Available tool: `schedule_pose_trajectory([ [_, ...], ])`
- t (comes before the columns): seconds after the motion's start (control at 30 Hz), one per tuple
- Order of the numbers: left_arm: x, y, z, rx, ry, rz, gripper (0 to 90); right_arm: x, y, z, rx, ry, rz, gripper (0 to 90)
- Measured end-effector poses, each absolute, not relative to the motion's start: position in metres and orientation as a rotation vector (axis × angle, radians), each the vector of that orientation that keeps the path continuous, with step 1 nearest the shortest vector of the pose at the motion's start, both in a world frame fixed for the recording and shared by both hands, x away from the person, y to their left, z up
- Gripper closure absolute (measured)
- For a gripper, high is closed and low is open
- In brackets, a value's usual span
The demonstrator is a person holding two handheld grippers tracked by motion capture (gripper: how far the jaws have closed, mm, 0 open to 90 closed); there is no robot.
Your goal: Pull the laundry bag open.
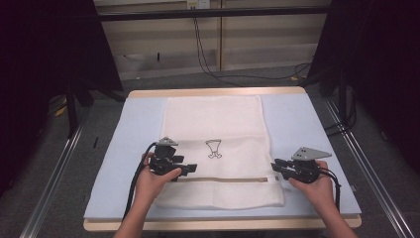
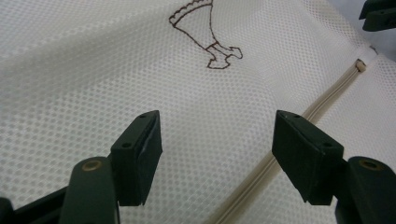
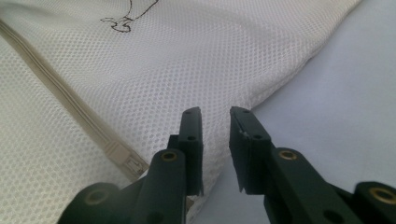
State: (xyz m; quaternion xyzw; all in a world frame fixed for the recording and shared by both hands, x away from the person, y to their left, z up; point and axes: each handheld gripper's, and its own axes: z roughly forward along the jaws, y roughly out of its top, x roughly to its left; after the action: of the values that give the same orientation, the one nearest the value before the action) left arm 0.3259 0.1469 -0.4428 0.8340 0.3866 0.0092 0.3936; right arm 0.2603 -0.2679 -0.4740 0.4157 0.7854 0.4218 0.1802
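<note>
Left gripper view: the left gripper [image 2: 217, 140] is held with its jaws spread wide above the mesh laundry bag [image 2: 116, 70], nothing between the pads, and the zipper [image 2: 327, 100] runs past the far jaw. In the right gripper view, the right gripper [image 3: 215, 126] is seen with a narrow gap between its jaws, gripping nothing, at the bag's side edge near the zipper end [image 3: 128, 163]. The bag is laid flat on the light-blue mat [image 1: 297, 124], an embroidered motif [image 1: 213, 148] at its middle.

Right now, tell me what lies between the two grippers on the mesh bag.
In the high view, between the left gripper and right gripper lies the white mesh bag, with its beige zipper running across and a small embroidered figure just beyond.
</note>
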Motion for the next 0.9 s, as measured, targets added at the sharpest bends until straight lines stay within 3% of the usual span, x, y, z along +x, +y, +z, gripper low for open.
schedule_pose_trajectory([
  [0.13, 0.326, 0.140, -0.442, 2.120, 0.952, 0.022, 34.6, 0.262, -0.266, -0.480, 1.224, 2.246, 1.153, 72.6],
  [0.3, 0.326, 0.130, -0.440, 2.102, 0.957, -0.024, 34.7, 0.262, -0.263, -0.484, 1.205, 2.305, 1.143, 90.0],
  [0.5, 0.324, 0.109, -0.441, 2.095, 0.955, -0.094, 37.9, 0.257, -0.260, -0.482, 1.219, 2.331, 1.171, 89.8],
  [0.6, 0.321, 0.097, -0.441, 2.064, 0.951, -0.152, 38.6, 0.254, -0.260, -0.480, 1.211, 2.297, 1.154, 79.6],
  [0.73, 0.318, 0.087, -0.439, 2.050, 0.947, -0.177, 40.4, 0.249, -0.265, -0.474, 1.190, 2.231, 1.229, 77.4],
  [0.8, 0.317, 0.083, -0.440, 2.039, 0.959, -0.208, 41.4, 0.247, -0.267, -0.472, 1.180, 2.220, 1.244, 77.8],
  [0.9, 0.315, 0.074, -0.441, 2.062, 0.957, -0.243, 44.4, 0.243, -0.266, -0.471, 1.115, 2.237, 1.227, 88.0],
])
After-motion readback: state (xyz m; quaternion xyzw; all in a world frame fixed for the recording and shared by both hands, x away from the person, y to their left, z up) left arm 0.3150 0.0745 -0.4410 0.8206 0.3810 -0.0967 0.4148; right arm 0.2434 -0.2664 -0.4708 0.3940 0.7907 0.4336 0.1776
